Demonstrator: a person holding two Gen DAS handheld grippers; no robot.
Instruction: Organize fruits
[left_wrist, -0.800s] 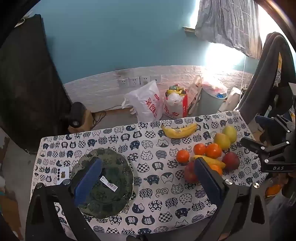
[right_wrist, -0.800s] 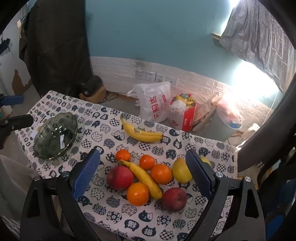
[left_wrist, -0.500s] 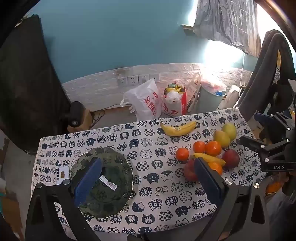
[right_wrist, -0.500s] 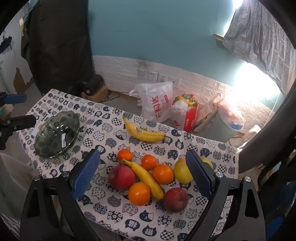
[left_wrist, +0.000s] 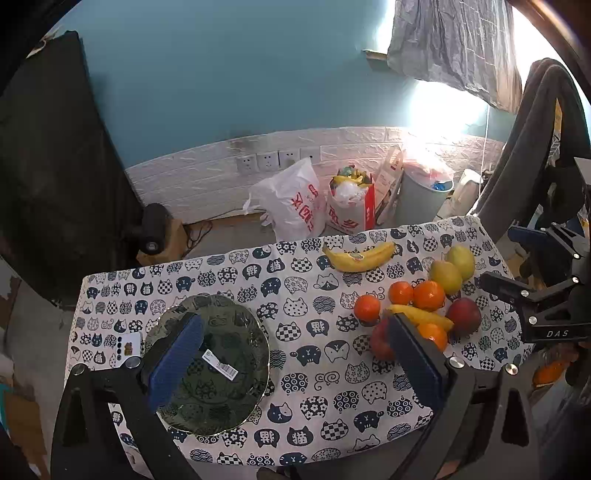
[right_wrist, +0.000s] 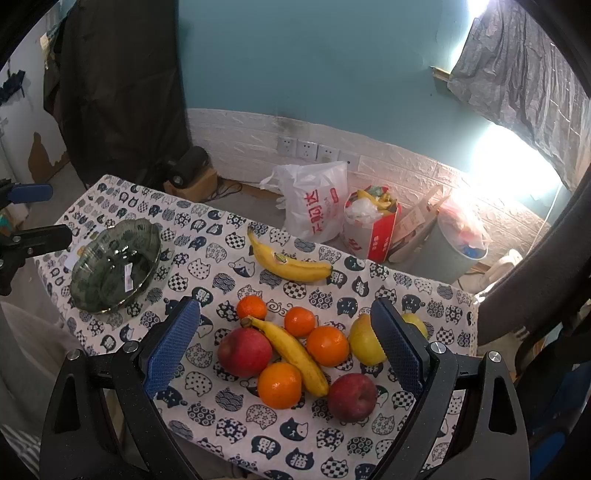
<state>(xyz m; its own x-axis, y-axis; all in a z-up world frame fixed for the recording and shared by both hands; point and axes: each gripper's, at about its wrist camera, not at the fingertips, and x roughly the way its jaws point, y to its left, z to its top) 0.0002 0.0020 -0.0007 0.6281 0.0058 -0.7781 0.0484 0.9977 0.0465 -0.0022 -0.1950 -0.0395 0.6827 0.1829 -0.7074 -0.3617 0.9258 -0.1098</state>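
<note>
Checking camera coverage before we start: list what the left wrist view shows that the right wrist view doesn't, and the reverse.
Left wrist only: a small card on the cloth beside the bowl, and the right gripper from the side.
Right wrist only: the whole fruit pile unblocked, including the near red apple and near orange; the left gripper at the frame's edge.
Both: the green glass bowl, the lone banana, the white plastic bag. Both jaws open, empty.

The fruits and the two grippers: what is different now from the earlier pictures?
Almost nothing. Both views shift slightly, as if the grippers drew back a little. The left gripper and right gripper are open and empty as before. The fruits and the green bowl have not moved.
</note>
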